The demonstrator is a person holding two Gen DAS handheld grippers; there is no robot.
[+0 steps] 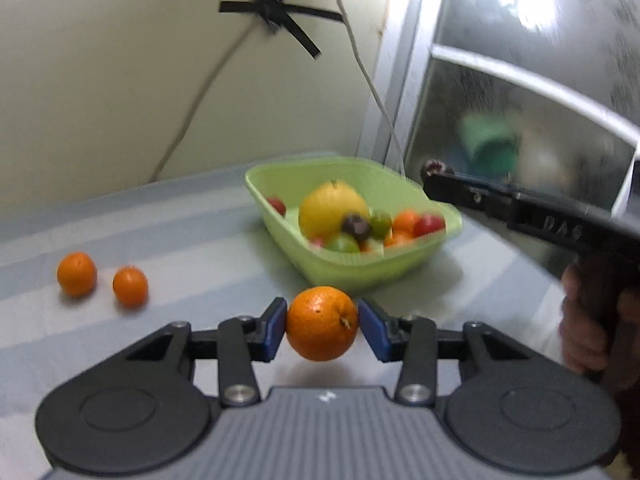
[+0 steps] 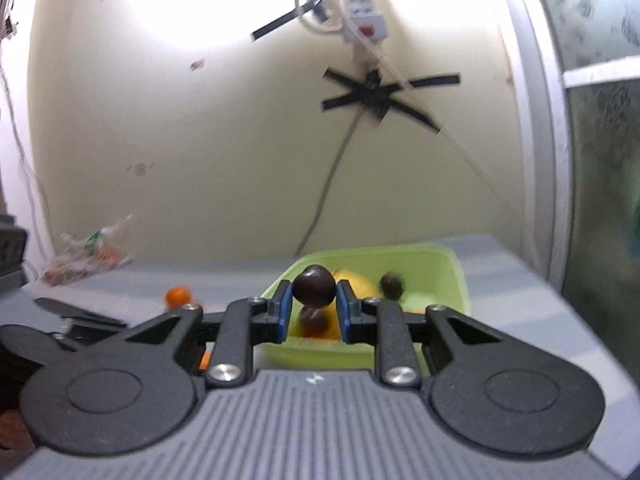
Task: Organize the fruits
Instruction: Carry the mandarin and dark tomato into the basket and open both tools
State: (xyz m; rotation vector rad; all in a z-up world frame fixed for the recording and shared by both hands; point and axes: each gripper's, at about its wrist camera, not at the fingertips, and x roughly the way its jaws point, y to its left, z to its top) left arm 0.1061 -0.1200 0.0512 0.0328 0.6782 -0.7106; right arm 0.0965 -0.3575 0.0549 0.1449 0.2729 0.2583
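Observation:
My left gripper [image 1: 322, 325] is shut on an orange [image 1: 316, 338], with a blue pad on each side of it, and holds it just above the striped cloth in front of the green basket [image 1: 400, 270]. Two more oranges [image 1: 77, 273] [image 1: 130, 286] lie on the cloth to the left. The basket holds a big yellow fruit [image 1: 332, 208], a dark plum [image 1: 356, 226] and small red, green and orange fruits. My right gripper [image 2: 314, 294] is shut on a dark plum [image 2: 314, 285] above the basket's near rim [image 2: 320, 354]. The right gripper's tip [image 1: 436, 172] also shows at the right of the left wrist view.
A cream wall with taped cables stands behind the table. A frosted window frame [image 1: 424, 80] borders the right side. A crumpled plastic bag [image 2: 84, 256] lies at the far left of the table. A person's hand [image 1: 588, 332] grips the right tool's handle.

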